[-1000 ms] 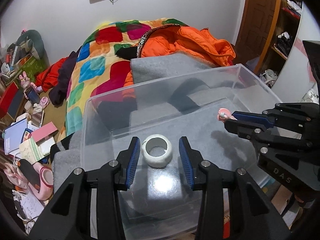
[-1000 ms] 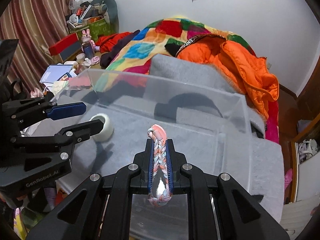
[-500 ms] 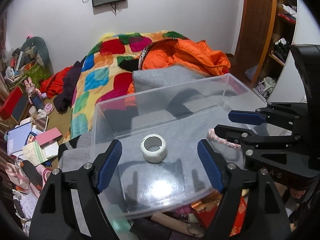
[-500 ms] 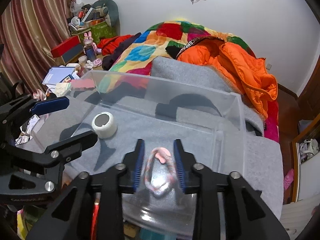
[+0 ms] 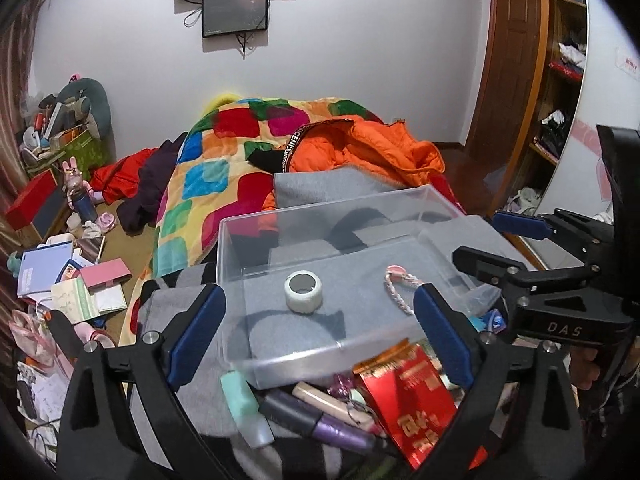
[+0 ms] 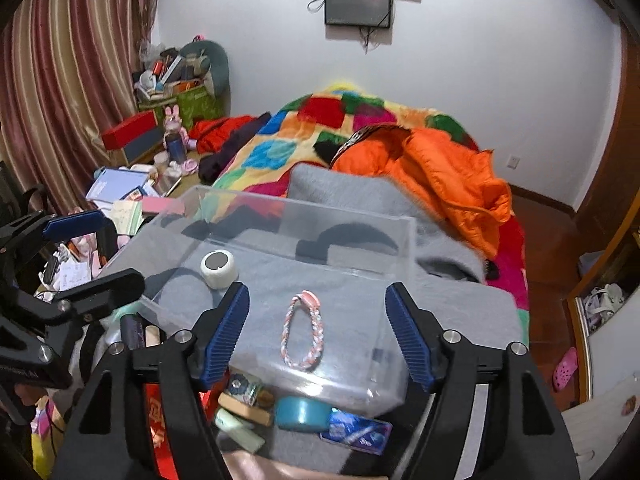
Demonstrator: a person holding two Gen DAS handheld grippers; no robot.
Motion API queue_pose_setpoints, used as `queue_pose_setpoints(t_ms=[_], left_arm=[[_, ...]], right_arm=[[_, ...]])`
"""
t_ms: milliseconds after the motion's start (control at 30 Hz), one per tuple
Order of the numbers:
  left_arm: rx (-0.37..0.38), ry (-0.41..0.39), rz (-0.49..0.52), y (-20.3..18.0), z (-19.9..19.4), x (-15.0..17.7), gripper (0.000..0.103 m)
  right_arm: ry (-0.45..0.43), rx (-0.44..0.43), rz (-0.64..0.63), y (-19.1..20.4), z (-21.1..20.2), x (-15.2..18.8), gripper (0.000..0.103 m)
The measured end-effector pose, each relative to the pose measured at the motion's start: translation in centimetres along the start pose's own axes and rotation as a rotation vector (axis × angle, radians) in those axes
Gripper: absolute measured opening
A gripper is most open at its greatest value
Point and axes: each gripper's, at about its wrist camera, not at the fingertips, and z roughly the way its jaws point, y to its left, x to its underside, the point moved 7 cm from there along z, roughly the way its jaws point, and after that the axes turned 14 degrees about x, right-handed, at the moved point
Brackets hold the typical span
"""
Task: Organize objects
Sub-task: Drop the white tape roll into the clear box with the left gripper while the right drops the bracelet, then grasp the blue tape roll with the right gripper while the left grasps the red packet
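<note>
Tape roll (image 5: 303, 291) and bracelet (image 6: 302, 331) in bin (image 5: 280, 216) (2 items).

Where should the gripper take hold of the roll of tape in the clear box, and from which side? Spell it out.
Grip the roll of tape across its outer wall, coming down from above. It appears to stand on its flat end on the floor of the clear box, hole facing up, so the round sides are free and the box walls block a level approach. The open left gripper is probably the nearer one.
</note>
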Motion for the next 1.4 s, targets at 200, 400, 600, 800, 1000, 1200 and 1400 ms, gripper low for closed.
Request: queue_pose_setpoints(t_ms=[200,400,600,800,1000,1200,1400], left_arm=[[-0.007,0.020,0.017,-1.4,-0.3,1.3,0.097],[0.008,0.136,0.032,-2.7,2.2,3.4,0.097],[0.026,0.241,0.041,-3.8,4.5,4.9,0.097],[0.025,0.318,0.026,-3.8,6.2,6.0,0.097],[0.013,0.321,0.027,-3.6,6.7,6.5,0.097],[0.047,0.306,0.048,-3.9,6.2,7.0,0.073],[0.077,0.271,0.037,-3.9,5.2,7.0,0.064]], right_arm=[[-0.021,0.009,0.017,-0.9,-1.9,1.4,0.070],[-0.003,0.022,0.025,-1.5,-2.3,3.5,0.071],[0.029,0.020,0.048,-2.1,-2.0,5.6,0.071],[0.075,0.009,0.071,-2.4,-0.7,7.5,0.071],[0.106,-0.018,0.089,-2.3,0.4,8.5,0.069],[0.114,-0.026,0.054,-1.2,0.8,8.7,0.061],[0.132,-0.039,0.035,0.0,1.4,8.8,0.055]])
